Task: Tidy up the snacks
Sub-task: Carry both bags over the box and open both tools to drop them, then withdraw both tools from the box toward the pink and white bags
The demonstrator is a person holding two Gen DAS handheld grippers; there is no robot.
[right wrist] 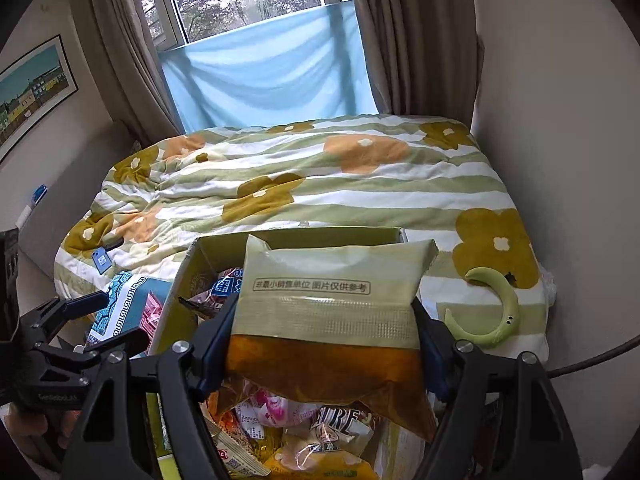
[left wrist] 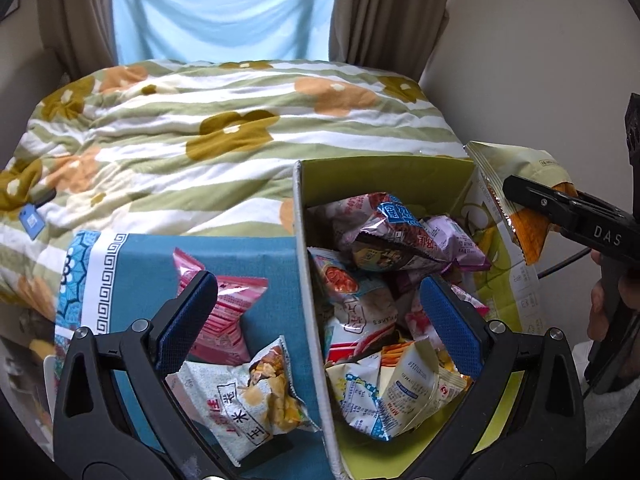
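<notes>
A cardboard box (left wrist: 308, 264) with a yellow-green inside is full of several snack packets (left wrist: 384, 236). My left gripper (left wrist: 320, 320) is open and empty, its jaws straddling the box's left wall. A pink packet (left wrist: 228, 316) and a white corn-snack packet (left wrist: 248, 400) lie on a blue box lid (left wrist: 140, 272) to the left. My right gripper (right wrist: 324, 344) is shut on a pale green and orange snack bag (right wrist: 332, 300), held above the box (right wrist: 192, 280). It also shows in the left wrist view (left wrist: 520, 200), at the box's right side.
The boxes sit at the foot of a bed with a green striped flower quilt (left wrist: 224, 128). A green crescent-shaped object (right wrist: 496, 312) lies on the quilt to the right. A blue tag (right wrist: 102, 260) lies at the left. Curtains and a window stand behind.
</notes>
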